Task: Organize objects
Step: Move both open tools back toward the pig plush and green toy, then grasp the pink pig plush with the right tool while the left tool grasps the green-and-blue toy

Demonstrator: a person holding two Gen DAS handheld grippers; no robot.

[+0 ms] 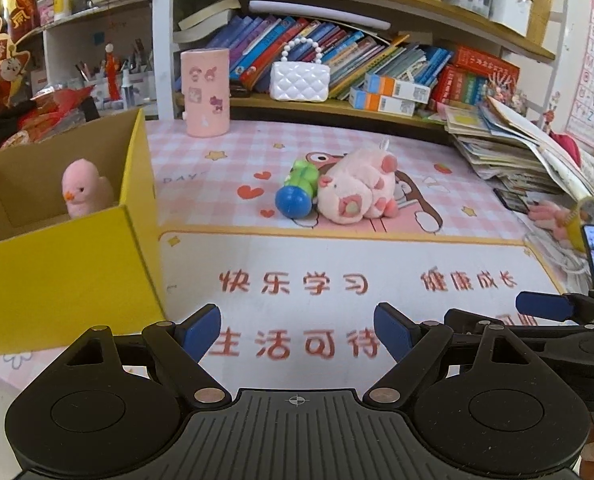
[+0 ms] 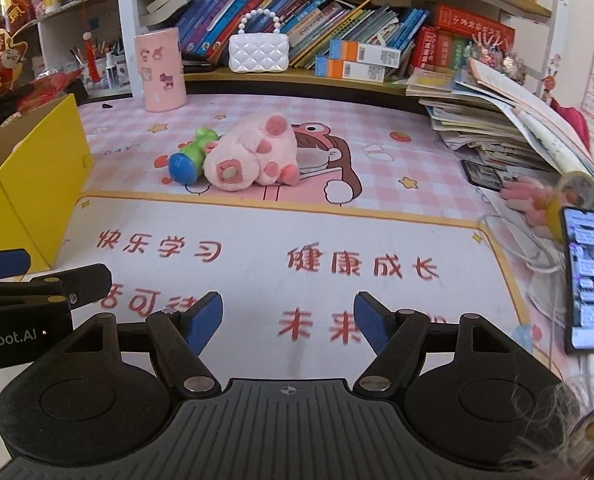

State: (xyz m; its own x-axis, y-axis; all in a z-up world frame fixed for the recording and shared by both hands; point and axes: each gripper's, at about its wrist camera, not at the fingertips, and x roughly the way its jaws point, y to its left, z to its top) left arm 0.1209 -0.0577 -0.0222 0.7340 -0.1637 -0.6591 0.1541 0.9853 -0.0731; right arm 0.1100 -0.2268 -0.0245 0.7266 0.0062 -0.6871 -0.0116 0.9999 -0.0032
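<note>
Tongs on both sides, left tongs (image 1: 297, 330) and right tongs (image 2: 288, 316), are hanging wide and empty over the counter (image 2: 257, 232), so reaching the plush pig (image 2: 249, 160) beside the green-blue toy (image 2: 189, 160) is calling for a centred approach before carrying it to the yellow box (image 1: 69, 264).

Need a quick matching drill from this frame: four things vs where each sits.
1. pink chick
2. pink pig plush
3. white quilted purse
4. pink cylinder holder

A. on the bookshelf ledge
B. inside the yellow box
C. upright at the back of the desk mat
D. lying mid-mat against the green-and-blue toy

Pairs: 1-B, 2-D, 3-A, 4-C
</note>
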